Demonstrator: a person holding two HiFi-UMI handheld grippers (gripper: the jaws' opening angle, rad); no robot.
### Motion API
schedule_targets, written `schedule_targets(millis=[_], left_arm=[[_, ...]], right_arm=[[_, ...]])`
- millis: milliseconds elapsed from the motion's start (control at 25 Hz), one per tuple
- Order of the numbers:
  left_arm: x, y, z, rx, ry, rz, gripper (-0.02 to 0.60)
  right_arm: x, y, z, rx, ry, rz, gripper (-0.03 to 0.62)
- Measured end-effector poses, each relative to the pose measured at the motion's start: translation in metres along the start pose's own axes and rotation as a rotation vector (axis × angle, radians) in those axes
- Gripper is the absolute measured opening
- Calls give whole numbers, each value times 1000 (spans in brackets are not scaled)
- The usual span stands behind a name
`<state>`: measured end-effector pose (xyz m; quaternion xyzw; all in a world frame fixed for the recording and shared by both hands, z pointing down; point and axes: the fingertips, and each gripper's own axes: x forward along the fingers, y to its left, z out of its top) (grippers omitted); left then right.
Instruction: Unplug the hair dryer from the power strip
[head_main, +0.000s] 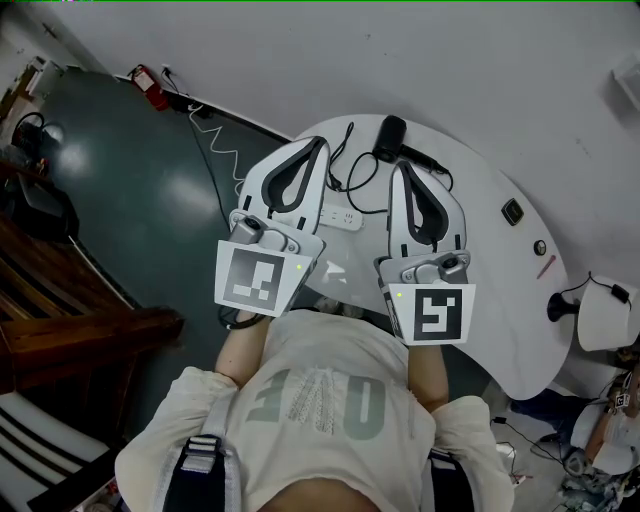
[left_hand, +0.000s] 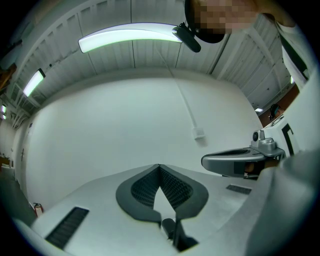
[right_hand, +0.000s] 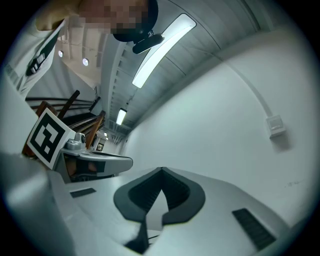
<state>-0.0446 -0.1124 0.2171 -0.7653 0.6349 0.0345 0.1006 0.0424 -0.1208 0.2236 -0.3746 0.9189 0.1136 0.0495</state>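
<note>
While left gripper (head_main: 316, 143) and right gripper (head_main: 401, 168) hover shut and empty, the power strip (head_main: 341, 217) lies between them, by the table's (head_main: 490, 260) left edge.

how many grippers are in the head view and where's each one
2. The left gripper is held out over the white table, near the power strip; the right gripper is beside it, its tips just short of the black hair dryer. None seem hidden.

A white rounded table (head_main: 500, 300) carries a white power strip (head_main: 341, 217) and a black hair dryer (head_main: 389, 138).
</note>
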Motion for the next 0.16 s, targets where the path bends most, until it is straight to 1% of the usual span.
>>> schedule_targets(millis=[160], left_arm=[[-2,1,2,-9,-7,-10,5]], right_arm=[[2,1,3,-13,2,-14,3]])
